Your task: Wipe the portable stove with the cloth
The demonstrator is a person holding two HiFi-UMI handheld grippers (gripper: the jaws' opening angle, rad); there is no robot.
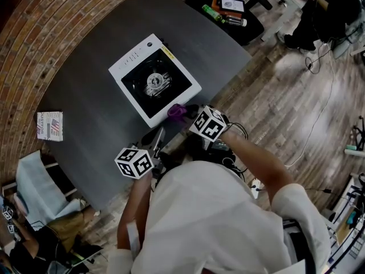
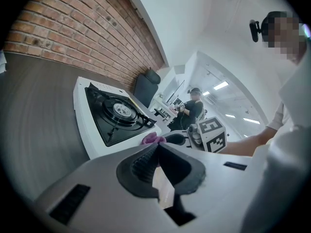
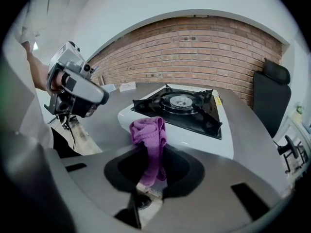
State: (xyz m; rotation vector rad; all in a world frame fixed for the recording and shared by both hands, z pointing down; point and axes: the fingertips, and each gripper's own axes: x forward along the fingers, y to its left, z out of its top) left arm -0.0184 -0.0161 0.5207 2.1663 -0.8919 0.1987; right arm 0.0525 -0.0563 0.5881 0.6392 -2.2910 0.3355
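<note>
The portable stove [image 1: 130,60] is white with a black burner top and sits in the middle of the dark table; it also shows as the stove [image 2: 82,111] and the stove [image 3: 181,104] in the gripper views. My right gripper [image 1: 181,115] is shut on a purple cloth [image 1: 176,111] at the stove's near corner. The cloth [image 3: 148,130] bunches up above the jaws and hangs down between them. My left gripper [image 1: 159,136] is over the table's near edge, left of the right one, shut with nothing in it. From the left gripper view, the cloth [image 2: 153,139] is just beyond the jaw tips.
A small printed box [image 1: 50,125] lies on the grey table [image 1: 85,56] at the left. Bottles and a tablet [image 1: 226,10] sit at the far end. A black chair [image 3: 271,98] stands by the brick wall. Cables run over the wood floor [image 1: 296,96].
</note>
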